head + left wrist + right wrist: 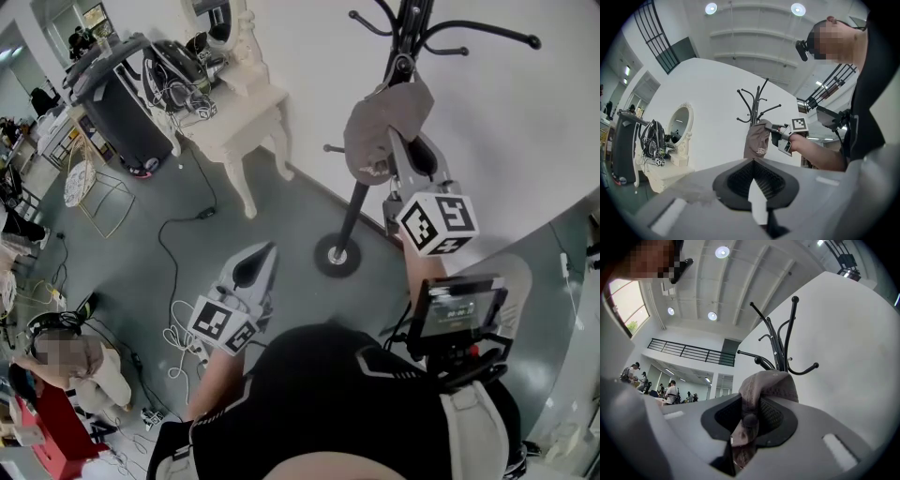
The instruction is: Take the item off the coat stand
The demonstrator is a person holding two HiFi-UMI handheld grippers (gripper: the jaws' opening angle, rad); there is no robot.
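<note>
A grey-brown cap (384, 127) hangs against the upper pole of the black coat stand (359, 197); whether it still rests on a hook is hidden. My right gripper (392, 142) is raised to it, shut on the cap's fabric. In the right gripper view the cap (769, 384) is bunched between the pads of the right gripper (749, 416), with the stand's hooks (780, 350) just behind. The left gripper view shows the cap (757, 138) and the right gripper (774, 131) from the side. My left gripper (267, 248) stays low, left of the stand's base, shut and holding nothing (752, 161).
The stand's round base (337, 255) sits on the grey floor by a white wall. A white dressing table (248, 108) stands to the left, a black machine (122, 103) behind it. Cables (178, 244) trail over the floor. A person (75, 361) crouches at the lower left.
</note>
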